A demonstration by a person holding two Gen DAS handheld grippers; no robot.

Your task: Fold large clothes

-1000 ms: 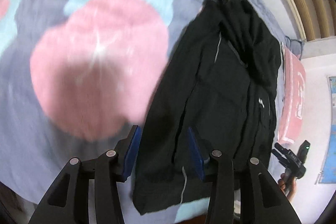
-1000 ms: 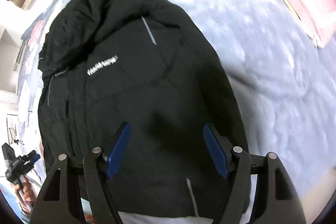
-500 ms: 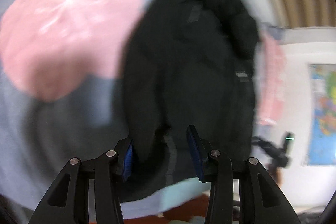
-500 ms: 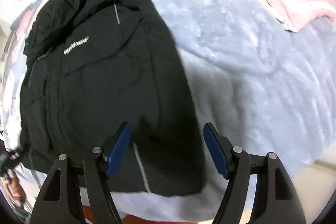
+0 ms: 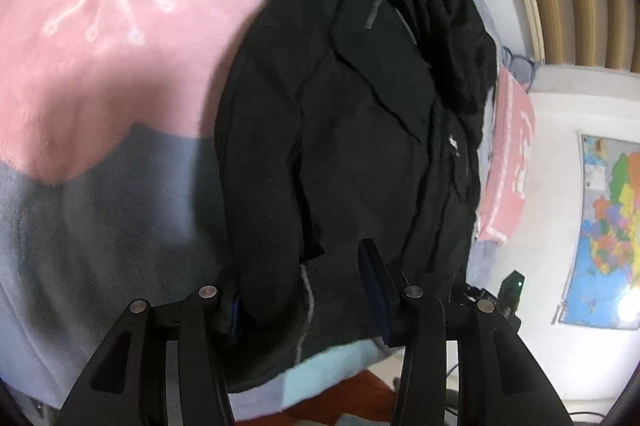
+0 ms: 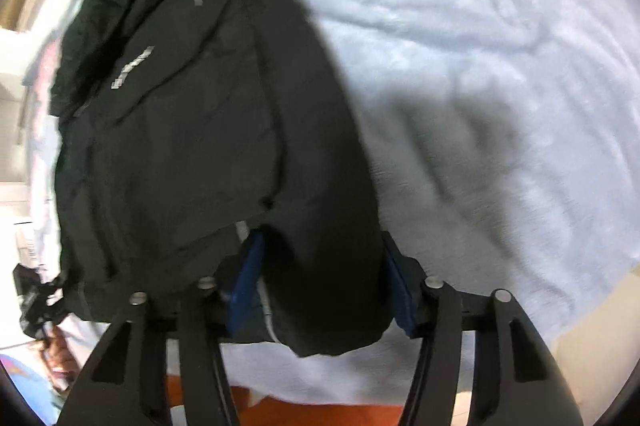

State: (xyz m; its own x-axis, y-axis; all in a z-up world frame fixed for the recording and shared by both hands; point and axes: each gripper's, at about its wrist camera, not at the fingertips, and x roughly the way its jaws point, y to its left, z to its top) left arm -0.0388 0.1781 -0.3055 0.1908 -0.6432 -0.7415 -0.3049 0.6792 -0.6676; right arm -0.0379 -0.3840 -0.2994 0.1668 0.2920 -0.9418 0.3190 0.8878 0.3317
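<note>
The left claw [image 5: 306, 300] stands partly spread at the near hem of a black jacket [image 5: 352, 130]; we see the folded left edge of the garment bulging between its jaws, hiding most of the left blue pad, while the right blue pad [image 5: 374, 290] stands clear against the cloth. Whether the pads actually press on the fabric we cannot tell. The right claw [image 6: 320, 290] brackets the jacket's [image 6: 192, 130] opposite near corner: a thick roll of black fabric fills the space between its pads, and its jaws are closing on that roll, the left pad [image 6: 246, 286] lying against a grey reflective strip at the hem.

Ahead of both claws the jacket lies lengthwise, collar and hood at the far end, sleeves folded in over the body. A pale printed logo [image 6: 132, 68] shows on the chest, ahead and to the left of the right claw. Beneath the garment lies a fleece blanket [image 5: 100, 86], pink and grey to the left of the left claw, pale blue to the right of the right claw. A wall map [image 5: 608, 226] hangs to the far right of the left claw.
</note>
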